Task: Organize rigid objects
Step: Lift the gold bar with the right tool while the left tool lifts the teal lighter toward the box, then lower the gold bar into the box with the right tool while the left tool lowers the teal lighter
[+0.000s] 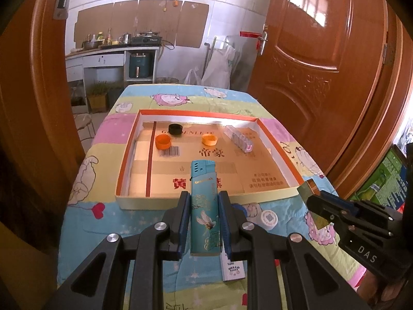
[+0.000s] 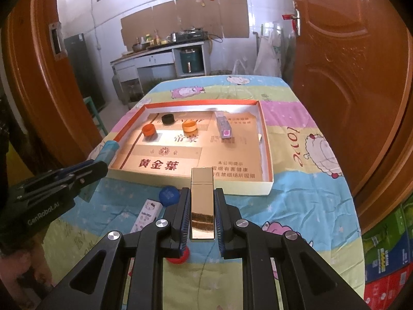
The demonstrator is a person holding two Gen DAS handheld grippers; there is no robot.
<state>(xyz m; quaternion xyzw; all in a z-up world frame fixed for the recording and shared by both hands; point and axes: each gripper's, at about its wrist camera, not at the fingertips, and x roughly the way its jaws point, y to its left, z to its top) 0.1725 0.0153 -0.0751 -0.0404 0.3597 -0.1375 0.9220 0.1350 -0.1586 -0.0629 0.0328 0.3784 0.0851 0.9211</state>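
Left gripper [image 1: 204,206] is clamped on a teal lighter [image 1: 204,206], which stands lengthwise between the pads with its top projecting forward over the near wall of the shallow cardboard tray [image 1: 180,202]. Right gripper [image 2: 202,206] is clamped likewise on a gold lighter [image 2: 202,201], its cap end reaching just short of the tray's near wall. Inside the tray lie a black cap [image 1: 175,129], two orange caps [image 1: 163,141] [image 1: 209,139] and a clear oblong case [image 1: 238,138]; a blue cap [image 2: 167,195] and a Hello Kitty box [image 2: 147,213] rest on the patterned cloth [image 2: 296,206] beneath the grippers.
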